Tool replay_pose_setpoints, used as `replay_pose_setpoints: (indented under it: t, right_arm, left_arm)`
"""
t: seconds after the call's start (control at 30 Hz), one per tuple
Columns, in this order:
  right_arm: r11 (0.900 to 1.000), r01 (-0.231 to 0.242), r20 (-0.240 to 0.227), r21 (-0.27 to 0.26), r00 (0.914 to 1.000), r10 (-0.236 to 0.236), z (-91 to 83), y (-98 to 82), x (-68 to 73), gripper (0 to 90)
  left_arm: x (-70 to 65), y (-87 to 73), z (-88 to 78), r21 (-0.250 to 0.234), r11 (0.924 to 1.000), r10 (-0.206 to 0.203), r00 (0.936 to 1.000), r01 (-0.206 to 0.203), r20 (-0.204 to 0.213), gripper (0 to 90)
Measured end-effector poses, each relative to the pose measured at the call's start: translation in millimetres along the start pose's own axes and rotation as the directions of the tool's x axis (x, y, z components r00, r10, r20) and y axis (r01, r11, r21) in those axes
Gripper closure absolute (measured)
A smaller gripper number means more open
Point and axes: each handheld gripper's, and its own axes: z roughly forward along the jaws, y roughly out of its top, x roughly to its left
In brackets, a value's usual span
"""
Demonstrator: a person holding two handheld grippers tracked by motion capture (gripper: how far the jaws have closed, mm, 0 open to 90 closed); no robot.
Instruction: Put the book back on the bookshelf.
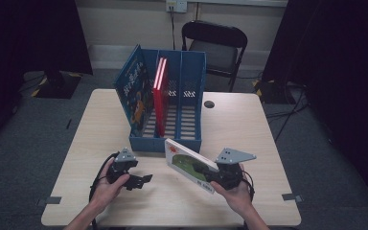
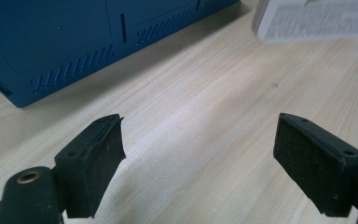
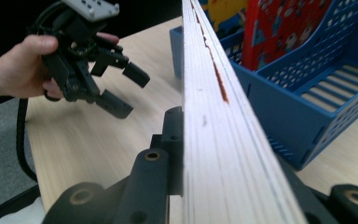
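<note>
- The right claw (image 1: 210, 178) is clamped on the near edge of a picture book (image 1: 190, 164), its two jaws pressed on either cover; in the right gripper view the page block (image 3: 223, 116) runs straight out from between them.
- The book is held lifted and tilted just in front of the blue file rack (image 1: 191, 142), likely so it can go upright into a slot.
- The left claw (image 1: 140, 180) is released, jaws wide apart, holding nothing, low over the desk (image 1: 100, 129) in front of the rack's left corner, probably waiting to steady something.
- In the rack, a red book (image 1: 160, 96) stands in the middle slot, and a blue book (image 1: 134, 91) leans in the left one.
- The right slot looks free.
</note>
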Motion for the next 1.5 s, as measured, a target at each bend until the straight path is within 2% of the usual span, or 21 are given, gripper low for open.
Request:
replay_pose_setpoints:
  t: [0.2,0.33,0.57,0.87,1.0,1.2,1.4,1.5]
  right_arm:
    - [1.000,-0.007,0.016,-0.029,0.9998,0.007,-9.3,10.4,-2.2,76.7]
    - [0.999,-0.019,0.025,-0.038,0.9995,0.020,-11.1,16.3,-3.7,76.7]
    - [0.998,-0.011,0.045,-0.065,0.9989,0.014,-13.6,29.6,-8.4,76.7]
    - [0.993,-0.021,0.081,-0.116,0.9963,0.030,-10.6,48.0,-17.3,76.7]
    - [0.992,-0.030,0.097,-0.123,0.9944,0.042,-7.1,54.2,-21.2,76.7]
    - [0.989,-0.081,0.144,-0.125,0.9847,0.099,-2.8,59.3,-32.8,76.7]
    - [0.987,-0.100,0.198,-0.128,0.9723,0.124,1.8,64.9,-40.3,76.7]
    - [0.988,-0.083,0.244,-0.128,0.9634,0.112,5.3,68.0,-41.6,76.8]
  left_arm:
    - [0.4,-0.3,0.5,0.005,1.0000,0.005,1.0000,-0.005,-0.005,15.8]
    - [2.2,-0.4,1.2,0.014,0.9999,0.001,0.9999,-0.001,-0.012,15.8]
    - [3.6,-0.9,1.5,0.012,0.9999,-0.010,0.9999,0.010,-0.013,15.8]
    - [3.1,-0.2,0.4,0.006,0.9999,-0.010,0.9997,0.010,-0.021,16.0]
    - [3.5,-0.4,0.7,0.010,0.9999,-0.013,0.9997,0.013,-0.022,16.0]
    - [3.7,-0.4,0.3,0.011,0.9999,-0.010,0.9998,0.010,-0.015,16.4]
    - [3.2,-0.1,1.6,0.011,0.9999,-0.012,0.9997,0.013,-0.020,16.2]
    - [3.4,0.1,1.8,0.013,0.9999,-0.008,0.9997,0.008,-0.021,16.2]
